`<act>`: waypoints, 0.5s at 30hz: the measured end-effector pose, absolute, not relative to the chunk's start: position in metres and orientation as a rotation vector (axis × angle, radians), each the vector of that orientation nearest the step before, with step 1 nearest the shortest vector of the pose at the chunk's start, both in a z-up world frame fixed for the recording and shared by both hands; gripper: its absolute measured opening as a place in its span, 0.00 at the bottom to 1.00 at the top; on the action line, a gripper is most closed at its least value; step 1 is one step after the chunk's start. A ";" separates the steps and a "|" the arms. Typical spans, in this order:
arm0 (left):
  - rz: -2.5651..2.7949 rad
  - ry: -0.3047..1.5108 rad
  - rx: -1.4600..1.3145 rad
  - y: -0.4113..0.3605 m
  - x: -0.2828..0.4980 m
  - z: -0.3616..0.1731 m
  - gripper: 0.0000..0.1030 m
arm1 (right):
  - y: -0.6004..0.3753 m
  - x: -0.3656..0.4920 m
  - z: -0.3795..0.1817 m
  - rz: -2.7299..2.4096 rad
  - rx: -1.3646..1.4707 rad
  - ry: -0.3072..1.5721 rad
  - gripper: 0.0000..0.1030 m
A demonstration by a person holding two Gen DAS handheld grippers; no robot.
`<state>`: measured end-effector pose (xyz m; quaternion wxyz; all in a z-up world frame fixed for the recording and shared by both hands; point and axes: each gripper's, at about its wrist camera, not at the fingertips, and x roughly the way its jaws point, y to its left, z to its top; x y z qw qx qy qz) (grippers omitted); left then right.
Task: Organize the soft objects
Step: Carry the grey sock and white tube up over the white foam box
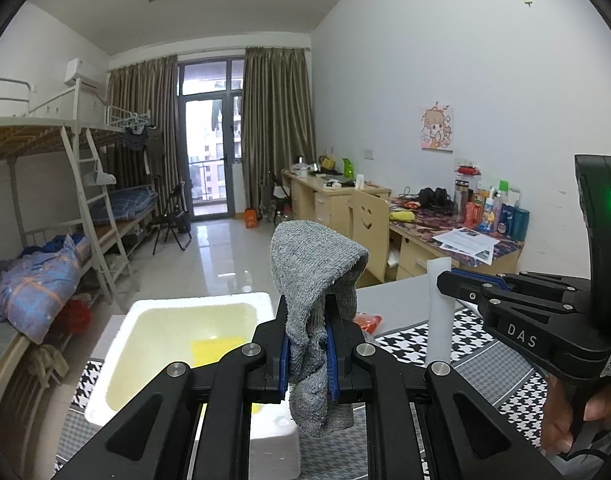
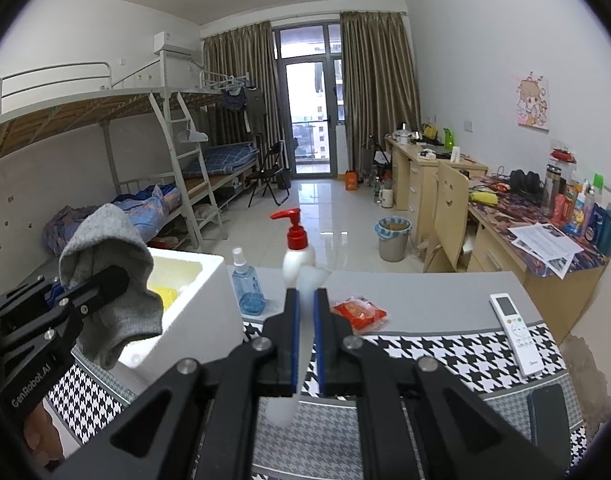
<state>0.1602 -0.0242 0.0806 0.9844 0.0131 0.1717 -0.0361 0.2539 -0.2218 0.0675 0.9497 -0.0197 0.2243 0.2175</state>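
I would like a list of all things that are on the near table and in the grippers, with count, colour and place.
sock: one, grey, clamped in the left gripper, above the box
white strip: one, soft and translucent, clamped in the right gripper; what it is I cannot tell
foam box: one, white, left on the table, something yellow inside
spray bottle: one, blue, beside the box
pump bottle: one, white with red pump, behind the strip
snack packet: one, red-orange, on the table
remote control: one, white, right side
phone: one, black, near right corner
houndstooth cloth: one, black and white, covers the table
left gripper: black, shut
right gripper: black, shut
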 end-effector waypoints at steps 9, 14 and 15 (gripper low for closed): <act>-0.037 0.335 0.014 -0.005 0.161 0.084 0.15 | -0.205 0.257 0.071 0.462 -0.056 0.456 0.09; -0.020 0.330 0.006 0.003 0.159 0.085 0.15 | -0.195 0.258 0.074 0.472 -0.071 0.449 0.09; -0.016 0.328 0.008 0.005 0.159 0.085 0.15 | -0.192 0.257 0.075 0.477 -0.076 0.447 0.09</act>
